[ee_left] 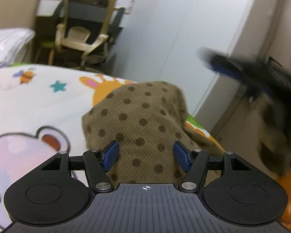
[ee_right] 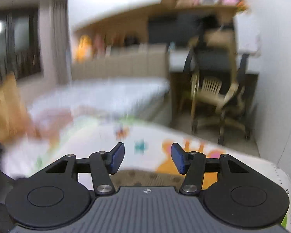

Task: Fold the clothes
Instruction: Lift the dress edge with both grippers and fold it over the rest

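A brown corduroy garment with dark polka dots [ee_left: 139, 120] lies bunched on a white cartoon-print bed cover [ee_left: 38, 101]. My left gripper [ee_left: 146, 155] is open just above the garment, its blue pads on either side of the cloth, holding nothing. The right gripper shows in the left wrist view as a blurred dark shape [ee_left: 248, 73] at the right, above more of the brown cloth [ee_left: 275, 134]. In the right wrist view my right gripper [ee_right: 147, 158] is open and empty over the bed cover [ee_right: 232, 167], with a strip of the garment [ee_right: 145, 176] just below the fingers. That view is motion-blurred.
A beige office chair [ee_left: 85, 29] stands on the floor beyond the bed; it also shows in the right wrist view [ee_right: 217, 93]. A white wall [ee_left: 164, 29] runs along the right. A second bed [ee_right: 110, 95], a desk and shelves lie further back.
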Demonstrator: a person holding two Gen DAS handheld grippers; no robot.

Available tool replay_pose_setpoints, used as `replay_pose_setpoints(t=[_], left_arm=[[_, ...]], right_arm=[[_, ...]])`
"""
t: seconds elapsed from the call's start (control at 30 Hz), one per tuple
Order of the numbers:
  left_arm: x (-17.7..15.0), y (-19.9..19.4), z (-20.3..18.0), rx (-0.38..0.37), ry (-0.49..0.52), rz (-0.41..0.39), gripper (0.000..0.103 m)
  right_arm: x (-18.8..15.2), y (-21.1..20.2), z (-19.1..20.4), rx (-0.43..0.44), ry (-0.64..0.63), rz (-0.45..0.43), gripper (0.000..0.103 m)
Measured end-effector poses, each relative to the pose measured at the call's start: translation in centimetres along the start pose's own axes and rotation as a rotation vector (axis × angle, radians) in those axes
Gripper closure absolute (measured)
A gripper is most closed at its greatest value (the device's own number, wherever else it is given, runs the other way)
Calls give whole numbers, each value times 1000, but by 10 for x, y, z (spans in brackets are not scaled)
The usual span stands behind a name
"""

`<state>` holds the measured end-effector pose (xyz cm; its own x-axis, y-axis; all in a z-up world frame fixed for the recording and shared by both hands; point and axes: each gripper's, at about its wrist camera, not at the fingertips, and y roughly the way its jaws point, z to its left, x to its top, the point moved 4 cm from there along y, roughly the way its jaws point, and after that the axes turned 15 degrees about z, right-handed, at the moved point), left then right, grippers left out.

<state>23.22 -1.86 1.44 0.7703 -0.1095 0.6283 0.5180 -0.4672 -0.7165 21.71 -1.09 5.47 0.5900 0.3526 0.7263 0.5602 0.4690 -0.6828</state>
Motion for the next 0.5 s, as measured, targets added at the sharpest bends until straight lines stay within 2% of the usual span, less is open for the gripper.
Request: replay_pose_setpoints(t=[0.1,0.17,0.2,0.3,0.37,0.47,0.5], left_arm=[[-4,-1,-13,-3,81,9,33],[-6,-6,-6,-31,57,4,30],[-7,-9,-2,-46,42,2,29],[-2,-8,14,-39,-30,-1,27],[4,-5,21,-37,-63,-4,27],[12,3,28,-30,-90,-1,27],[14,6,28,-20,-92,3,27]], right_arm=[[-27,45,-9,-114,-58,168,49],[-58,61,-24,-262,-95,209,46],[-68,64,-32,-294,-75,229,46],[-86,51,-55,-255,19,238,45],[-93,39,-53,-277,-20,242,39],[-111,26,-46,-325,-85,272,38],[-112,15,-43,-315,-74,244,38]])
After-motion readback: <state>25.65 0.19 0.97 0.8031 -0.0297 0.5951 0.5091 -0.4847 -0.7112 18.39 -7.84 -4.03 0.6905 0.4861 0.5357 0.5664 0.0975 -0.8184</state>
